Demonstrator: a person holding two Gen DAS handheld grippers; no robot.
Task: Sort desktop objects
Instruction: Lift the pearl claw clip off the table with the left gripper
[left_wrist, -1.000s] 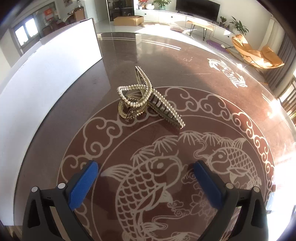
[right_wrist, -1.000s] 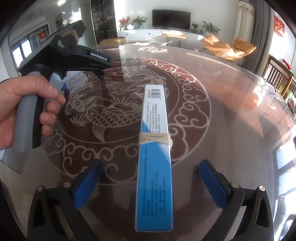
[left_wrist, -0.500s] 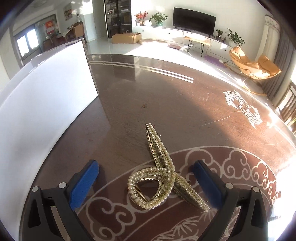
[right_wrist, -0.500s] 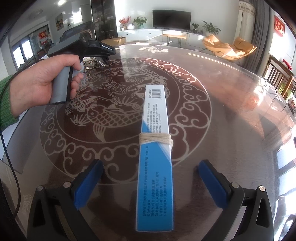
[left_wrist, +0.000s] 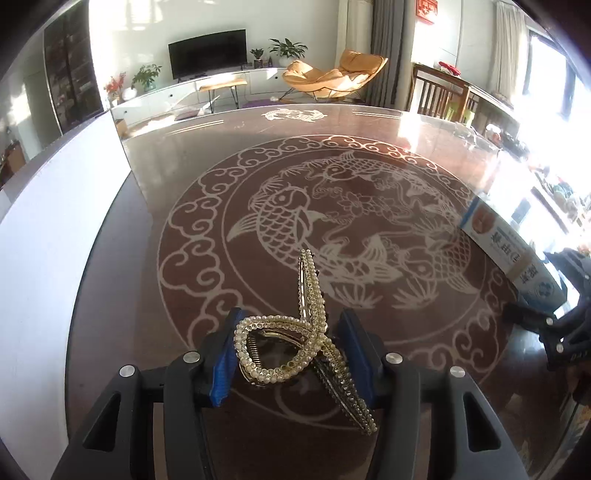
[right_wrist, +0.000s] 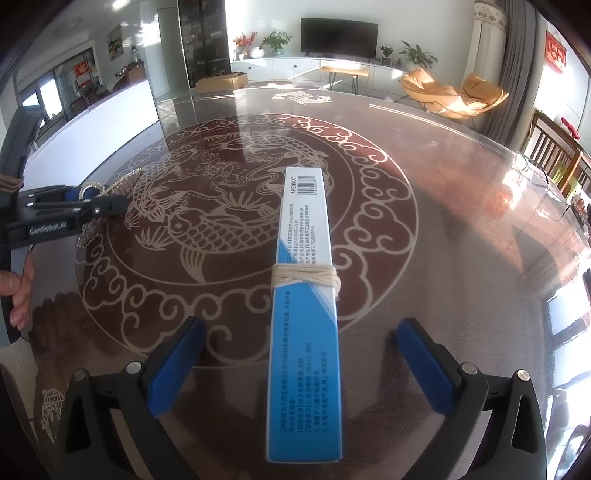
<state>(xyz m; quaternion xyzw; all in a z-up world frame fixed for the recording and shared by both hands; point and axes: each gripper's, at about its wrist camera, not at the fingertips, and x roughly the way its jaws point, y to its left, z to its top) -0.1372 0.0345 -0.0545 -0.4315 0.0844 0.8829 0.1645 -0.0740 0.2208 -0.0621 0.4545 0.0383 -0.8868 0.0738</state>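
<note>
Box (right_wrist: 303, 295) labelled "APENXIA", string-tied

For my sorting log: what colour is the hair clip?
Gold with pearl trim; the left wrist view shows it best.

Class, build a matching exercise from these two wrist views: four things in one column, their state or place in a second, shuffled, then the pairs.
Things
1. left gripper
2. right gripper
3. hair claw clip
4. blue and white box

States
A. tied round with string
B. open
C. studded with pearls
D. shut on the clip

Pairs: 1-D, 2-B, 3-C, 4-A
</note>
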